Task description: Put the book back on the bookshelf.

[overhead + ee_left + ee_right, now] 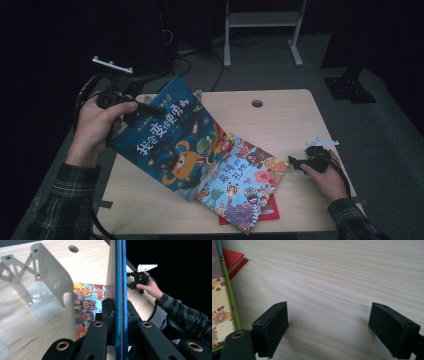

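- Table [280, 115]: pale wood; a white metal bookend [47, 290] stands at the far left corner.
- Blue picture book [170, 137]: lifted and tilted above the table's left part, overlapping the colourful animal book [245, 185]. Likely thin, light, glossy, a bit floppy; best pinched deep near the edge.
- Left gripper [150, 109]: jaws clamped on the blue picture book's edge.
- Right gripper [294, 162]: jaws spread, empty, low over bare wood.
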### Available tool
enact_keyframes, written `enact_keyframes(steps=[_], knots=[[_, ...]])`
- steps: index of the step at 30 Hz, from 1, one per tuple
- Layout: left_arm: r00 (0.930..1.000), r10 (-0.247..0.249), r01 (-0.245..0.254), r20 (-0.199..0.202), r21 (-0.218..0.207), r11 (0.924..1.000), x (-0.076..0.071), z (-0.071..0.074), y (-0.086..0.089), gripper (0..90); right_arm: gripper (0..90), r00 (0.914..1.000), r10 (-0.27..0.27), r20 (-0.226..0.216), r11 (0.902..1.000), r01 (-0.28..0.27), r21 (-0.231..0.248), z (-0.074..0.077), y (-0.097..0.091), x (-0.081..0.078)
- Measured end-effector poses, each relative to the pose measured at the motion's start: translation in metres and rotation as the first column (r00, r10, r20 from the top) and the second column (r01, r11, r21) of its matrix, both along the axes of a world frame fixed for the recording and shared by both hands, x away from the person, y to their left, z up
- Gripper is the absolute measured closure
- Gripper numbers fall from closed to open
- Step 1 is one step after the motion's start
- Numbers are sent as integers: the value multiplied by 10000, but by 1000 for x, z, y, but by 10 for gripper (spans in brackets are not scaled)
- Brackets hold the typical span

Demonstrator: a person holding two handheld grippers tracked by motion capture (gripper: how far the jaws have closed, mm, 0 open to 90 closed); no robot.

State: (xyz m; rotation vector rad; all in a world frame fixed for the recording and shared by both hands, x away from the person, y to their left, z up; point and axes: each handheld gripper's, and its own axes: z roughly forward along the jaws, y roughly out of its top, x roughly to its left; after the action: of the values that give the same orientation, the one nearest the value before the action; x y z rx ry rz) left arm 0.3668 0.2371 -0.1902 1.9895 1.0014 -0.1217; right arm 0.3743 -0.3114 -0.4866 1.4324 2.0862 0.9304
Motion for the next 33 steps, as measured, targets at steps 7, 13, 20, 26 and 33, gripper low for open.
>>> enact_keyframes(steps=[7, 13, 20, 26, 33], knots=[[9992, 403, -403, 1, -49, 9992, -7, 5, 25, 823, 142, 10000, -50, -13, 10000, 50, 6, 0, 0, 0], [9964, 852, -852, 19, 79, 9963, -14, 7, 44, 823, 132, 10000, -38, -33, 10000, 38, -6, 0, 0, -1], [9908, 1349, -1349, -56, 110, 9908, -21, 7, 67, 823, 132, 10000, -55, -40, 10000, 55, -7, 0, 0, -1], [9847, 1743, -1740, -81, 315, 9843, -27, 5, 83, 823, 131, 10000, -64, -35, 10000, 64, -10, 0, 0, -1], [9752, 2212, -2205, -112, 451, 9744, -32, 3, 100, 823, 131, 10000, -62, -31, 10000, 62, -13, 0, 0, -1]])
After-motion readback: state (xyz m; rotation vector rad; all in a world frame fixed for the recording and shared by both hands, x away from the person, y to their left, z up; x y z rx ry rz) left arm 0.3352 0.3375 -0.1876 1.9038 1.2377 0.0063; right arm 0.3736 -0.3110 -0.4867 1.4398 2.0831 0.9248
